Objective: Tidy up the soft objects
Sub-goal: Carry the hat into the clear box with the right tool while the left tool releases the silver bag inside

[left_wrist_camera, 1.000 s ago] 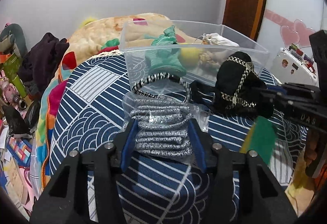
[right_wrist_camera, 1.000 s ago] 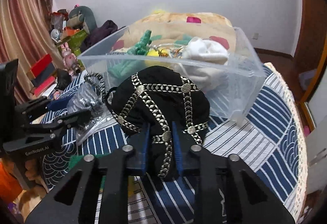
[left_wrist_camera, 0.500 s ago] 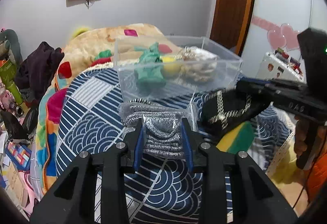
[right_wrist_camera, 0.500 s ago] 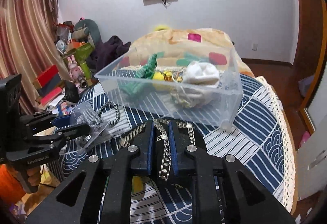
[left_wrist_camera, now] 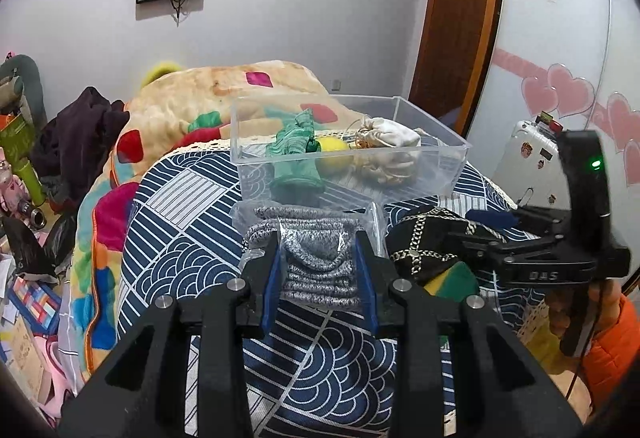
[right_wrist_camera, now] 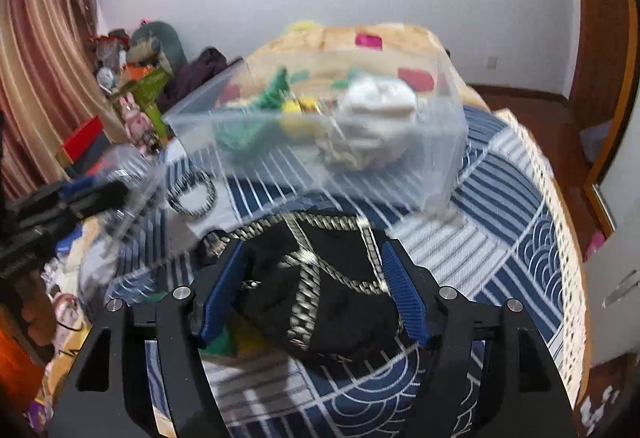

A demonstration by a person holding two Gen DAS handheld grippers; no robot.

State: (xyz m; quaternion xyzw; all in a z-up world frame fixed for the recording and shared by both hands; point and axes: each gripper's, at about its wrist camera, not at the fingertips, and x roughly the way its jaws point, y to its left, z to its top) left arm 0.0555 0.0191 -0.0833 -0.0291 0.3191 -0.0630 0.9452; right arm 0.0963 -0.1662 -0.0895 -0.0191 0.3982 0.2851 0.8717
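between left jaws, bagged grey knit (left_wrist_camera: 316, 262); right jaws spread.

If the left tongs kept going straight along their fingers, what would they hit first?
The left tongs already straddle the bagged grey knit, so that comes first. Behind it stands the near wall of the clear bin, though the depth between them is unclear.

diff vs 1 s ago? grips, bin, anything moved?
The right gripper opened: it was clamped on the black hat until half a second ago, and now its fingers stand wide on either side of it. Whether the hat has landed is unclear. The left gripper has kept its hold on the bagged grey knit and drawn back from the bin. The bin's contents are unchanged.
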